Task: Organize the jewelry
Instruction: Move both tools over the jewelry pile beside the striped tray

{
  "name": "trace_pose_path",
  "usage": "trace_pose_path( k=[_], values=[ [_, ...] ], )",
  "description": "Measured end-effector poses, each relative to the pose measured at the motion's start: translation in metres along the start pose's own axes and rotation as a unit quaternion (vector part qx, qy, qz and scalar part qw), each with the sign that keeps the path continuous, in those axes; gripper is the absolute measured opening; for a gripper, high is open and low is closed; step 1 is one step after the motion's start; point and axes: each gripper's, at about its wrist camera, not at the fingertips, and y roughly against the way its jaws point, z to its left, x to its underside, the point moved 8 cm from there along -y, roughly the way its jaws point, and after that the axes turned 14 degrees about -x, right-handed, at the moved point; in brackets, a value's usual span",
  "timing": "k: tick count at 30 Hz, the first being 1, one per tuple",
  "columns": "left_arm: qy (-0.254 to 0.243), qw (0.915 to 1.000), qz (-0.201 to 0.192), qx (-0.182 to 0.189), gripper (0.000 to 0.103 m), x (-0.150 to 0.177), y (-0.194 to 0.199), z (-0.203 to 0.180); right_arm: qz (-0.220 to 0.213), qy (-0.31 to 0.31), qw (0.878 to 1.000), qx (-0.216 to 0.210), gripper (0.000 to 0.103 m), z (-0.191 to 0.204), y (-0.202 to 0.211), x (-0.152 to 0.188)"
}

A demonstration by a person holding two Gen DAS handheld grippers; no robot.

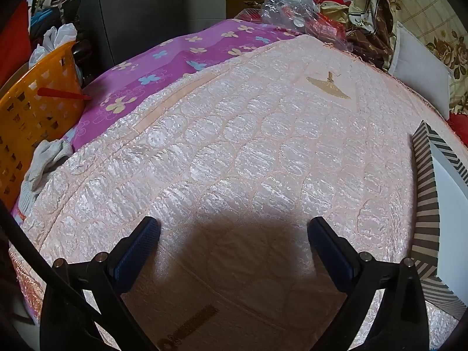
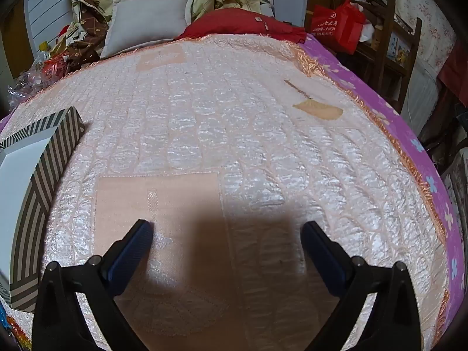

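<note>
Both grippers hung over the quilt (image 1: 234, 146) on the bed, spread fully wide and empty. The striped box (image 1: 427, 193) lay right of the left gripper (image 1: 234, 234) and left of the right gripper (image 2: 228, 234), touching neither.

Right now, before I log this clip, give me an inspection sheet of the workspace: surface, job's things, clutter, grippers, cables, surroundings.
Surface: pink quilted bedspread over a purple flowered sheet.
Job's things: striped box with a white inside between the two views; beads at the lower left edge of the right view, too cut off to identify.
Clutter: grey sock, orange basket, crumpled plastic wrap.
Grippers: left gripper and right gripper, jaws wide, nothing between them.
Cables: nothing seen.
Surroundings: grey pillow, red cushion, red bag, wooden chair.
</note>
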Motion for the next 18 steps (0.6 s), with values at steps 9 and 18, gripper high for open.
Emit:
trace_pose_path(
  k=[9,18],
  values=[
    [-0.042,0.9986,0.008,0.032,0.051,0.025,0.047,-0.004,0.011,0.02,0.999,-0.038,0.096,0.076,0.06,0.055],
    [-0.085,0.9915,-0.049,0.085,0.051,0.061,0.145,-0.016,0.018,0.051,0.993,-0.109,0.096,0.168,0.117,0.109]
  ],
)
